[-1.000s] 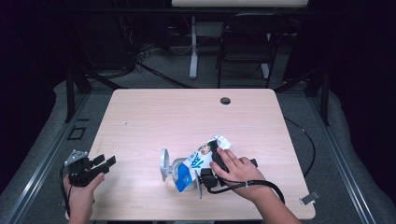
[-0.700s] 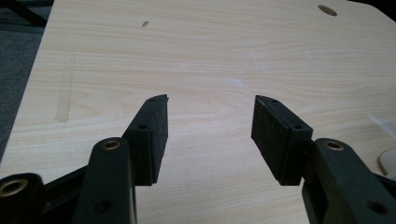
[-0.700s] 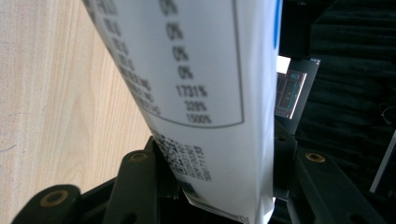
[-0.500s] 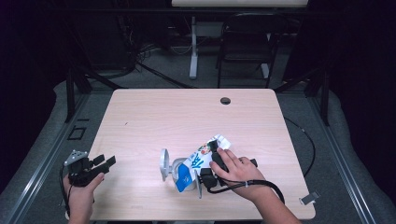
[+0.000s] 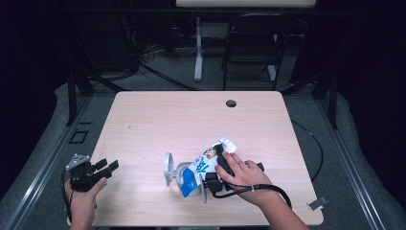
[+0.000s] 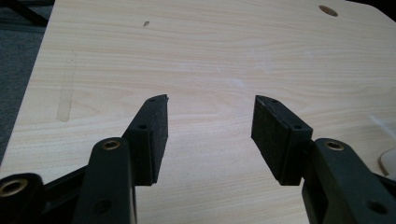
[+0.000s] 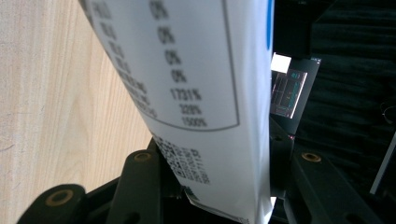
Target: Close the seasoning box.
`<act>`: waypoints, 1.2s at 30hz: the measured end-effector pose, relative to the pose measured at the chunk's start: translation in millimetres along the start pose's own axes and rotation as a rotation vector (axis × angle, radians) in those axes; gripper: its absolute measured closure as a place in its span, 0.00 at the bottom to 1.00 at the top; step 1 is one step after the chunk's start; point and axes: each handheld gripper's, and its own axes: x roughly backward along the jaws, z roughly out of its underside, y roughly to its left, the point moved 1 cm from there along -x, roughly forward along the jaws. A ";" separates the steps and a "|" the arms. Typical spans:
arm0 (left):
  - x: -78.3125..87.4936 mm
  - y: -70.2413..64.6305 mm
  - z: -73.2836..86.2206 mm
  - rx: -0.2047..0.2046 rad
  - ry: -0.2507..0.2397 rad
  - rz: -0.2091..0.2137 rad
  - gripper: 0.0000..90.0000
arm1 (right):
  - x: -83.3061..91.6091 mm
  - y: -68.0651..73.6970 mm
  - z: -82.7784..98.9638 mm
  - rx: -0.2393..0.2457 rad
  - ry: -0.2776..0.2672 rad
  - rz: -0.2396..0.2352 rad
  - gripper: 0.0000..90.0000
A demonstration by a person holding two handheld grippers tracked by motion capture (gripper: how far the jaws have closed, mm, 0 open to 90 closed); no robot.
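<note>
A white and blue carton (image 5: pixel 203 165) lies tilted over the table's front middle, its torn-open top (image 5: pixel 224 145) pointing away from me. My right gripper (image 5: pixel 207 181), under the person's hand, is shut on the carton's lower part. In the right gripper view the carton's printed side (image 7: pixel 187 93) sits between the two jaws of that gripper (image 7: pixel 219 156), which have just been closing on it. A white cup-like vessel (image 5: pixel 172 170) stands against the carton's blue end. My left gripper (image 5: pixel 107 166) rests at the front left corner, and the left gripper view shows it (image 6: pixel 210 126) open over bare wood.
The light wooden table (image 5: pixel 191 120) has a round cable hole (image 5: pixel 231 103) near its far edge. A black cable (image 5: pixel 273 189) trails from the right gripper toward me. Beyond the table stand a black chair (image 5: pixel 251 48) and a white stand (image 5: pixel 198 52).
</note>
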 end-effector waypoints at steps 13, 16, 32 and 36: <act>0.0 0.2 0.0 0.000 0.000 -0.001 0.52 | 0.0 -1.4 1.0 -0.001 0.002 0.000 0.68; -0.1 0.3 0.1 0.002 -0.001 -0.001 0.52 | 0.7 -2.2 0.6 0.007 0.009 0.001 0.68; -0.5 0.7 0.4 0.007 -0.001 -0.002 0.52 | 0.0 -2.0 1.4 -0.010 -0.002 -0.002 0.70; -0.5 0.7 0.4 0.007 -0.001 -0.002 0.52 | 0.0 -2.5 1.3 -0.008 0.000 -0.001 0.70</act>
